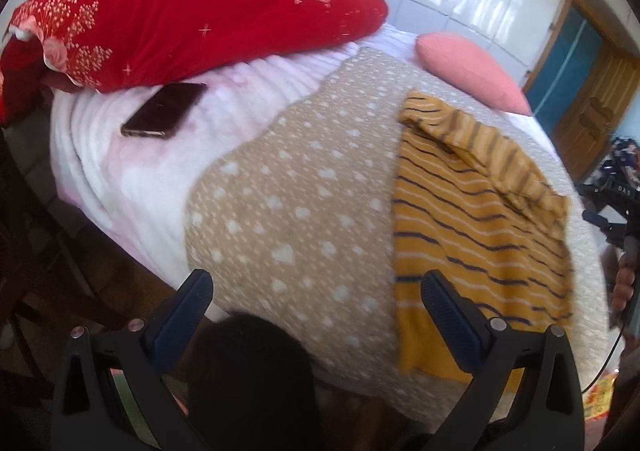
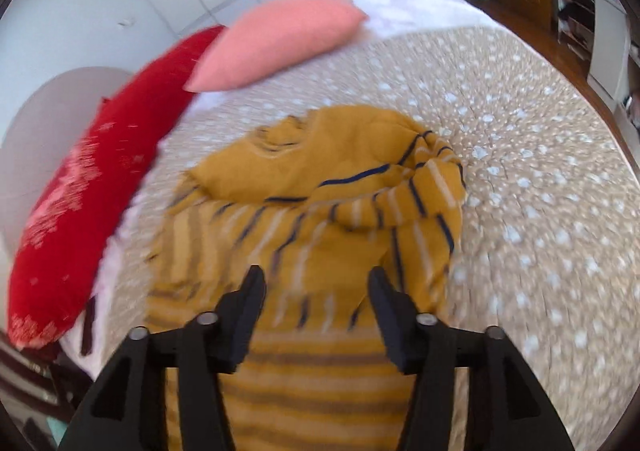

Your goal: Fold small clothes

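Tan spotted blanket (image 1: 288,211) is covering the bed, over a white fleece cover (image 1: 132,171). Red pillow (image 1: 168,15) and pink pillow (image 2: 280,43) are lying at the head, a dark phone (image 1: 164,110) sitting beside the red one. Striped mustard garment (image 2: 320,219) is lying on the blanket, top part bunched over itself. Left gripper (image 1: 316,291) is hovering wide open – holding nothing. Right gripper (image 2: 316,287) is hanging over the garment – jaws apart, nothing gripped.

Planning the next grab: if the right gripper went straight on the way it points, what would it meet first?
Most likely the mustard striped garment, lying right ahead of the open right gripper on the spotted blanket. Depth is unclear through the blur.
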The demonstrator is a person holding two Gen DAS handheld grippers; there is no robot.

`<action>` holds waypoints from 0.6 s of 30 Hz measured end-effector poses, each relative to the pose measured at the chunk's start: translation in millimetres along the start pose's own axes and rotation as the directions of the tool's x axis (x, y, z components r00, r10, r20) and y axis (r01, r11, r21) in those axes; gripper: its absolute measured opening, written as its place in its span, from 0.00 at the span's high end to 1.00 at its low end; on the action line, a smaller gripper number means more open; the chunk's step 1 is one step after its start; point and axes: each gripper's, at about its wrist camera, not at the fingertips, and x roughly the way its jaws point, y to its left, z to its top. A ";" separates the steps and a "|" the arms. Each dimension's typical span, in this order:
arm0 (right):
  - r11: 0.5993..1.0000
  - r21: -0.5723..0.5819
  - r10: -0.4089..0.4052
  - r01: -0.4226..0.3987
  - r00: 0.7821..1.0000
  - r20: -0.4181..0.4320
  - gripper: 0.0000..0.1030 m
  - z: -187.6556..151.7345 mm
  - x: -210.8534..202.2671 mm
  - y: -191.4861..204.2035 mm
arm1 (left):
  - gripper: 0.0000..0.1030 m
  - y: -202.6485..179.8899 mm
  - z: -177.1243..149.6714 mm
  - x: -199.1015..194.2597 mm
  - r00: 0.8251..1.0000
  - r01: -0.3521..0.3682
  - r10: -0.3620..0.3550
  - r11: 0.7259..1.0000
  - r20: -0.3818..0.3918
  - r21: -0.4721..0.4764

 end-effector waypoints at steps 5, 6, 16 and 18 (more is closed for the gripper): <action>0.998 -0.013 -0.063 0.063 0.998 0.014 0.36 -39.4 -30.6 19.0 | 0.00 3.0 -18.9 -13.5 0.998 0.056 -0.056 0.998 0.007 -0.006; 0.997 -0.005 -0.079 0.079 0.997 0.013 0.36 -48.4 -34.0 23.1 | 0.00 6.3 -21.3 -13.9 0.998 0.070 -0.070 0.997 0.001 -0.018; 0.987 -0.052 -0.156 0.155 0.988 -0.011 0.36 -66.7 -26.4 79.0 | 0.00 35.3 -26.4 -14.7 0.990 0.138 -0.138 0.988 0.005 -0.076; 0.982 -0.077 -0.171 0.170 0.985 -0.007 0.36 -67.5 -25.8 90.3 | 0.00 40.3 -25.5 -11.3 0.989 0.150 -0.151 0.985 -0.001 -0.087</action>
